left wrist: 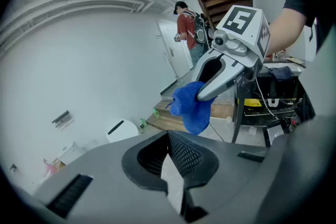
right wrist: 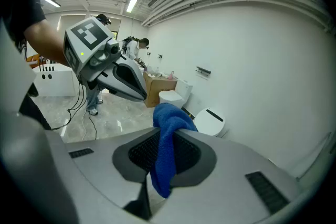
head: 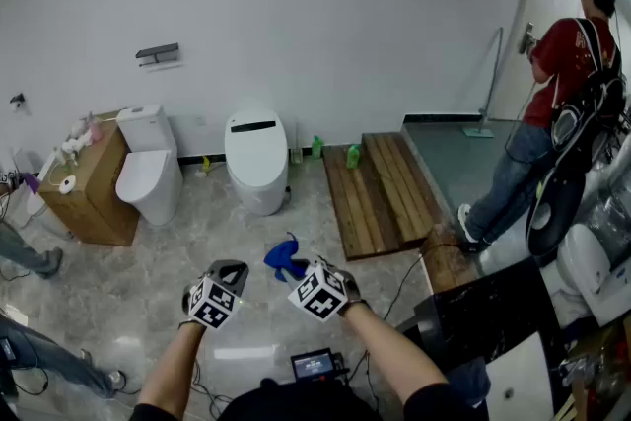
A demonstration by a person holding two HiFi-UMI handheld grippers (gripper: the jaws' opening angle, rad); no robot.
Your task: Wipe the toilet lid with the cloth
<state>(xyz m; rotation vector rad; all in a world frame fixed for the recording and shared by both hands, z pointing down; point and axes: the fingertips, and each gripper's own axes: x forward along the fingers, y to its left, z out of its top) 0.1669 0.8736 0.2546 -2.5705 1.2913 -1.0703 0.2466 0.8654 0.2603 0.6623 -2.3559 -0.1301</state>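
The right gripper [right wrist: 164, 136] has its jaws clamped on a blue cloth [right wrist: 167, 155], which bunches up above the jaws and hangs down between them. The left gripper [left wrist: 169, 139] has its jaws together with nothing in them. In the head view both grippers are held side by side low in the middle, over the marble floor [head: 197, 242], pointing forward and down. The cloth sticks out ahead of the right gripper, well short of the toilet [head: 256, 158].

That toilet stands against the white wall, its lid [head: 254, 138] down. A second toilet [head: 150, 175] stands to its left, beside a wooden cabinet [head: 94, 182]. To the right lies a wooden platform [head: 380, 192], and further right a person [head: 562, 104] in a red top stands at a door.
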